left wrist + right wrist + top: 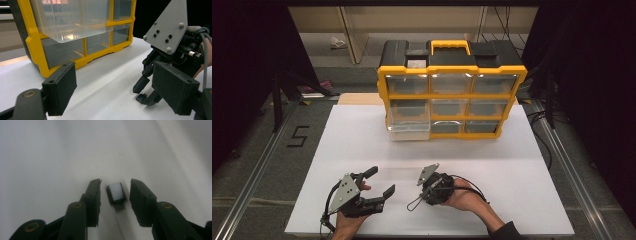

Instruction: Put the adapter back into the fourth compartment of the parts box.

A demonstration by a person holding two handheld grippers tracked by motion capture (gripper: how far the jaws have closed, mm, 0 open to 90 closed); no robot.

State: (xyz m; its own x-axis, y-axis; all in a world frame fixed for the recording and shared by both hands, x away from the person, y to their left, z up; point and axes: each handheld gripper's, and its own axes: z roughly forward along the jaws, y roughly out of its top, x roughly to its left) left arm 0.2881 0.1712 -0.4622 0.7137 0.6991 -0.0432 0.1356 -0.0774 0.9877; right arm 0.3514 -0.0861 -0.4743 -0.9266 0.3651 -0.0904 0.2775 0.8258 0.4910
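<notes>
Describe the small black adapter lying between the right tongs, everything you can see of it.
The small black adapter lies flat on the white table, between the two open jaws of the right tongs, which flank it without visibly touching it. It is a stubby block, seemingly plastic, with a pale square face on top and a narrower plug end pointing toward the camera. The left gripper view shows it low under those tongs, resting on the table.

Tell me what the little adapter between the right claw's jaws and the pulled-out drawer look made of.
Adapter: seemingly matte black plastic with a white face; its plug end may be metal, too blurred to tell. Drawer: clear glossy plastic, likely, since the yellow frame shows through and its edges catch light.
</notes>
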